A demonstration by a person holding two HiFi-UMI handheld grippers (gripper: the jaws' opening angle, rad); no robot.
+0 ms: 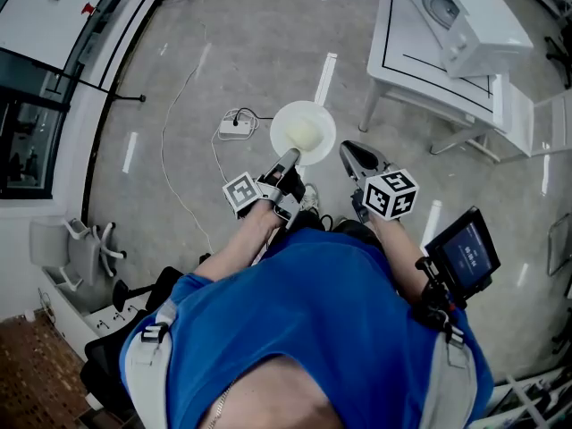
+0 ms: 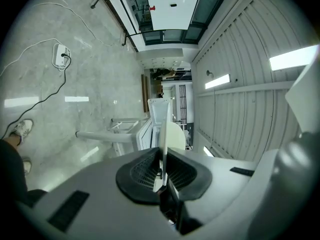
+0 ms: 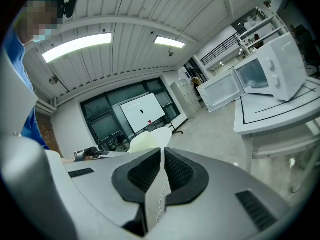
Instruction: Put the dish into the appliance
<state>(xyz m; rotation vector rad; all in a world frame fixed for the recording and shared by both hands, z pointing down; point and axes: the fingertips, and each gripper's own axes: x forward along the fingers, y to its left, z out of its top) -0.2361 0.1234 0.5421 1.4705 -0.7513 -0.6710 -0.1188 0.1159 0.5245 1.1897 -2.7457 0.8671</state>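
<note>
One dish (image 1: 303,132) rim-clamped by left gripper (image 1: 289,159); open floor (image 1: 268,43) before microwave (image 1: 478,21).

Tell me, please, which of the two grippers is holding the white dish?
The left gripper: its jaws are clamped on the rim of the dish, while the right gripper beside it is shut on nothing.

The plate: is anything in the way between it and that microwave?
Nothing visible. The plate, held in the left gripper, has only bare floor ahead up to the white table, and the microwave on it has its door open.
</note>
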